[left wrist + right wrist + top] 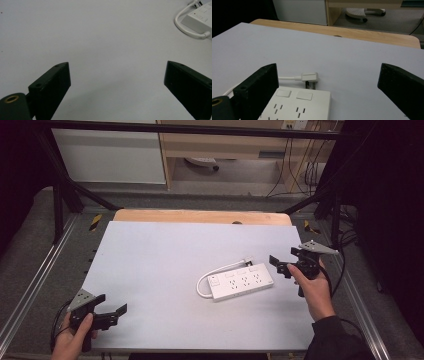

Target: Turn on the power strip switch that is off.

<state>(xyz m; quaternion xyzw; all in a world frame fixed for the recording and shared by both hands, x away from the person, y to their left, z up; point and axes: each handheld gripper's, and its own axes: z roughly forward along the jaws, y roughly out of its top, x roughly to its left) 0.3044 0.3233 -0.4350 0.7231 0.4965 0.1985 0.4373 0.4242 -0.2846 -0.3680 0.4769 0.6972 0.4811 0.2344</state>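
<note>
A white power strip (pixel 241 282) lies flat on the white table top (pixel 160 260), right of centre, its cord (pixel 202 285) looping round its left end to a plug (pixel 248 261) resting just behind it. My right gripper (pixel 285 258) is held open just right of the strip's far end, with nothing between its jaws. Through the right gripper view, the strip (pixel 297 103) and plug (pixel 310 77) sit close below the open jaws (pixel 329 73). Near the front left corner my left gripper (pixel 112 304) is open and empty. The left gripper view shows its jaws (pixel 117 75) wide apart over bare table, with the strip (pixel 200 17) far off.
A strip of wooden table (pixel 200 216) shows beyond the white sheet. Metal frame rails (pixel 30 285) run along both sides. Behind the table stand a white cabinet (pixel 110 155), a wooden shelf (pixel 225 145) and hanging cables (pixel 300 165).
</note>
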